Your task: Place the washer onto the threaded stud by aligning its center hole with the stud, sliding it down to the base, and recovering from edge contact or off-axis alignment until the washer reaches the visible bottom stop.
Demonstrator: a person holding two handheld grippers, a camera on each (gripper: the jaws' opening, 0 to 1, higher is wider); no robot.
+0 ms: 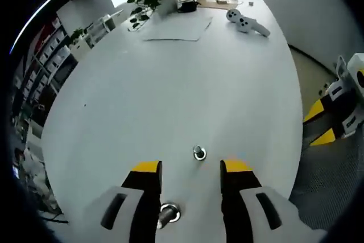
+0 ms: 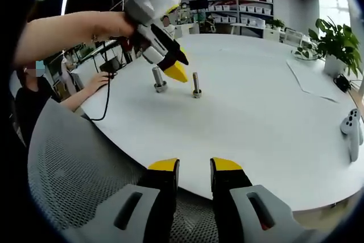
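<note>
On the round white table [image 1: 170, 101], two upright silver threaded studs stand near the edge closest to the person. In the left gripper view, the left gripper [image 1: 190, 168] hangs released, empty, its yellow-tipped fingers [image 1: 147, 167] flanking the farther stud [image 1: 199, 153]; the nearer stud [image 1: 166, 213] sits just inside the left finger. I cannot make out a separate washer. The right gripper [image 2: 195, 165] hovers parted, empty, over a grey mesh chair [image 2: 74, 180] beside the table edge.

Two threaded studs stand on the white table [image 2: 267, 123], one [image 2: 158, 79] beside the other [image 2: 196, 85]. Two grippers are about, the left gripper [image 2: 170, 64] and the right gripper [image 2: 194, 166]. One potted plant [image 2: 335, 41], two white controllers [image 1: 248, 22], one sheet of paper [image 1: 179, 28], one mesh chair [image 2: 74, 180]
</note>
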